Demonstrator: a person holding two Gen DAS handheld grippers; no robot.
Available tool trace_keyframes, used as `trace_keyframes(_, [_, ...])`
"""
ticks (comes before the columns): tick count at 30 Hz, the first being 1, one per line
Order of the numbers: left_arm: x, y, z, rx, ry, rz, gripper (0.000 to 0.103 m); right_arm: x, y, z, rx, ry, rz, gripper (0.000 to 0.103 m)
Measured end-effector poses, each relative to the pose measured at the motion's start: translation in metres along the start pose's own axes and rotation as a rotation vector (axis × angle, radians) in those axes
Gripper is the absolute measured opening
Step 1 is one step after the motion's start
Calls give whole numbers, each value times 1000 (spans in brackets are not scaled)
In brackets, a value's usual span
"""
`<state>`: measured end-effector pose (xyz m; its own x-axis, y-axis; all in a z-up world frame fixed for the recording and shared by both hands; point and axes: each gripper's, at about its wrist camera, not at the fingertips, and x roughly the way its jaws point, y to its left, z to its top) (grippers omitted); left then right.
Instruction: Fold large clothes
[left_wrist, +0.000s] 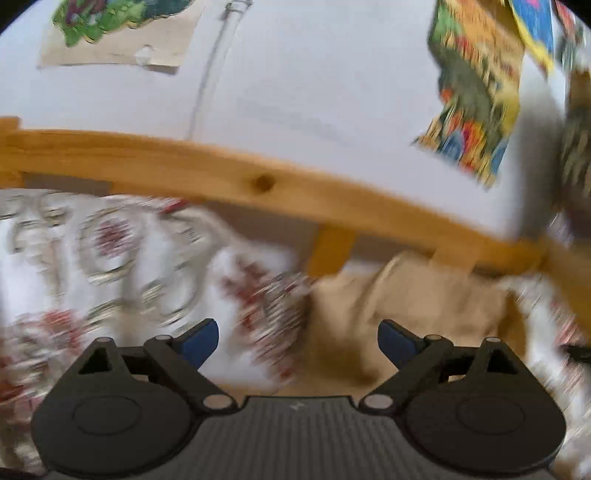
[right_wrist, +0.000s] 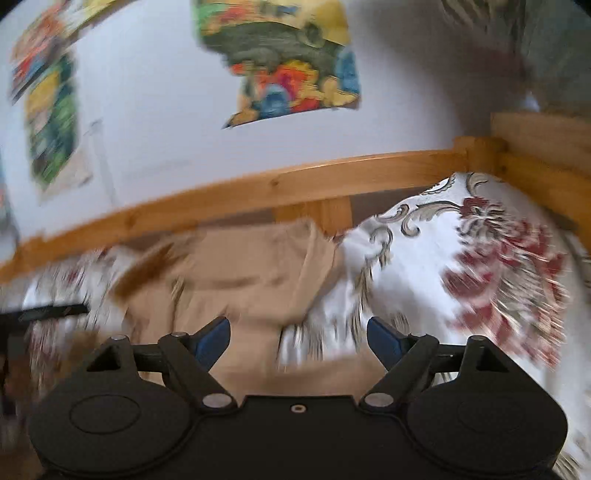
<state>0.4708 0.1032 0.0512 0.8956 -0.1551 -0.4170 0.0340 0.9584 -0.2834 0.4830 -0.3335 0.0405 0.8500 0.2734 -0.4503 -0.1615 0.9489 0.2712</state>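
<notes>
Your left gripper (left_wrist: 297, 341) has its jaws spread wide with nothing between them. Your right gripper (right_wrist: 298, 338) is likewise wide apart and empty. Both views are blurred. The beige garment (right_wrist: 240, 273) lies crumpled on the patterned bedspread (right_wrist: 461, 258), up against the bed's wooden rail (right_wrist: 295, 181) by the wall. In the left view the garment (left_wrist: 406, 306) sits beyond the fingers, toward the right, under the rail (left_wrist: 221, 173).
</notes>
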Motion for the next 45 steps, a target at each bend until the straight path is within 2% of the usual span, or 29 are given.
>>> trace_keyframes(2, [16,-16,13,44,-3,-5,95,30,-3,15,58,14,-17,78])
trace_keyframes(5, [37,-50,17,266,17,67,94,63,4,26,18,40,-53,72])
trace_keyframes(6, [47,-61,15,345,37,113,89,73,9,27,-32,49,-77,67])
trace_keyframes(8, [66,-76,9,449,97,206,61,87,20,24,-139,70,-151,51])
trace_keyframes(9, [71,-78,6,467,114,228,33,88,23,21,-173,65,-176,28])
trace_keyframes(10, [74,-77,3,464,124,244,13,87,26,17,-205,49,-194,14])
trace_keyframes(11, [71,-74,1,440,120,258,5,82,29,11,-236,12,-226,12])
trace_keyframes(12, [65,-67,-2,407,104,268,3,73,31,4,-263,-26,-237,6])
trace_keyframes(17, [27,-19,-20,235,28,284,2,31,38,-37,-415,-175,-283,3])
trace_keyframes(19, [17,-3,-32,171,43,265,3,10,32,-57,-390,-233,-294,3])
trace_keyframes(22, [7,5,-43,104,39,261,4,-4,30,-80,-353,-245,-300,2])
trace_keyframes(26, [-9,1,-36,131,-13,240,4,-12,30,-83,-313,-270,-320,2])
trace_keyframes(29, [-12,-6,-39,190,-3,237,4,-19,48,-86,-416,-291,-295,2])
trace_keyframes(31, [-13,-1,-40,147,11,239,4,-21,50,-85,-441,-302,-303,2])
trace_keyframes(33, [-13,9,-44,114,33,226,4,-23,39,-83,-380,-288,-315,2])
trace_keyframes(38, [-24,6,-60,221,48,200,7,-31,28,-100,-352,-225,-269,3])
trace_keyframes(39, [-27,6,-62,246,43,189,8,-35,27,-103,-349,-217,-263,4])
trace_keyframes(41, [-32,5,-69,309,46,195,8,-43,27,-105,-368,-189,-226,13])
trace_keyframes(43, [-35,7,-76,338,57,194,7,-54,24,-105,-369,-158,-175,33])
trace_keyframes(45, [-37,8,-82,346,66,188,7,-69,21,-101,-361,-141,-139,43])
